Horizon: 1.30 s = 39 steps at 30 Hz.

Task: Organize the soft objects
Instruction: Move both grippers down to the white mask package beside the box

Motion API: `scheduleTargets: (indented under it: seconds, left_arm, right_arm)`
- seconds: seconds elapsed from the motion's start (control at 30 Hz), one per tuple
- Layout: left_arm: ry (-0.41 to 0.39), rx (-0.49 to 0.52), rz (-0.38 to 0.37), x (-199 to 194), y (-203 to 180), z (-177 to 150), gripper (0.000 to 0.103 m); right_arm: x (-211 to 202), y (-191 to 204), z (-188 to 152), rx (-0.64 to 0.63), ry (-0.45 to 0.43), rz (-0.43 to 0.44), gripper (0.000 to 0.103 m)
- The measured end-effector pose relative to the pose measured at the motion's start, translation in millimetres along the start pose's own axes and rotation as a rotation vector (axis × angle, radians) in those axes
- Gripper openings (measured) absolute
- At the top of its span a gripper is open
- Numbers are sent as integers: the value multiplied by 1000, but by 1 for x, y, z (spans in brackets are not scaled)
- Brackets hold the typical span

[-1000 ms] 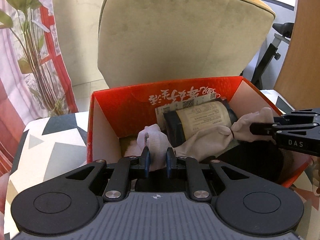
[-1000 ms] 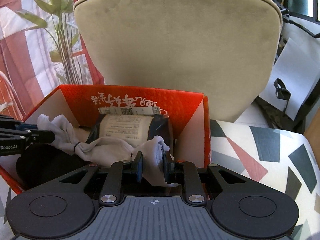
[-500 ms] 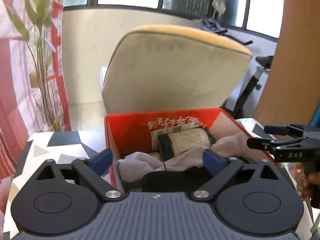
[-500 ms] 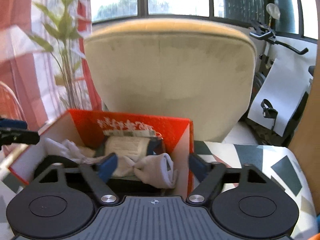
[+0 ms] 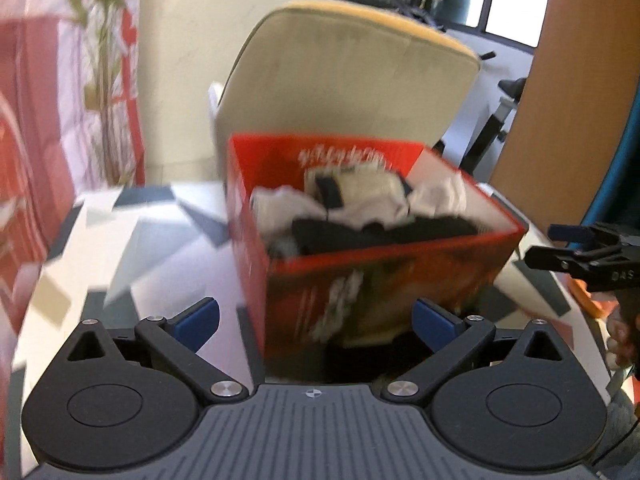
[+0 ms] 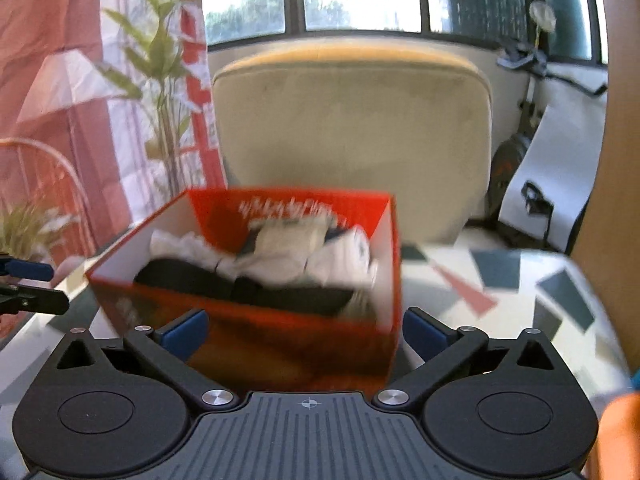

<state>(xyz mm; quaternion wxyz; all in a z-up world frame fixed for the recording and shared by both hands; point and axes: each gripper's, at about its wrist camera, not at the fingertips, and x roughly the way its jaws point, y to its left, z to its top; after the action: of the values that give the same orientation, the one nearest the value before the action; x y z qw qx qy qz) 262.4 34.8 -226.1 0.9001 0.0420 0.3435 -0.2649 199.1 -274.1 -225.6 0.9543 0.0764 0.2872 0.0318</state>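
both grippers, left [image 5: 316,316] & right [image 6: 306,330], gape wide, holding nothing. white socks [image 5: 360,200] + dark cloth [image 6: 240,286] piled in red box [image 5: 380,276], prob so soft stuff stays together.

Motion blur smears the red box [image 5: 360,280] and the white lettering on its walls beyond reading. The pale and dark soft items [image 6: 280,268] inside merge, uncountable. The frame edge cuts off the right gripper [image 5: 560,248].

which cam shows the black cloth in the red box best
The right wrist view: the black cloth runs unobstructed along the front of the red box, below the white socks. The left wrist view shows the same cloth blurrier, partly cut off by the box's front wall.
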Motion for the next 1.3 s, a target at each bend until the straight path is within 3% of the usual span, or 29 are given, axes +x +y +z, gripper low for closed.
scheduleTargets:
  seconds: [0.17, 0.4, 0.6, 0.73, 1.07, 1.3]
  left_arm:
    - [71, -35, 48, 13, 6, -29, 103]
    - [161, -71, 35, 26, 9, -64, 103]
    - [217, -90, 31, 35, 9, -81, 103]
    - [253, -107, 33, 42, 10, -90, 103]
    - [215, -110, 61, 40, 4, -97, 103]
    - [202, -114, 69, 38, 3, -100, 103]
  right_arm:
    - [-5, 10, -34, 37, 93, 11, 102]
    - [1, 17, -79, 88, 266, 0, 102]
    - [10, 24, -97, 99, 360, -2, 102]
    - [15, 28, -103, 92, 401, 6, 102]
    - [24, 23, -117, 178, 452, 36, 103]
    - [23, 25, -120, 173, 426, 36, 103]
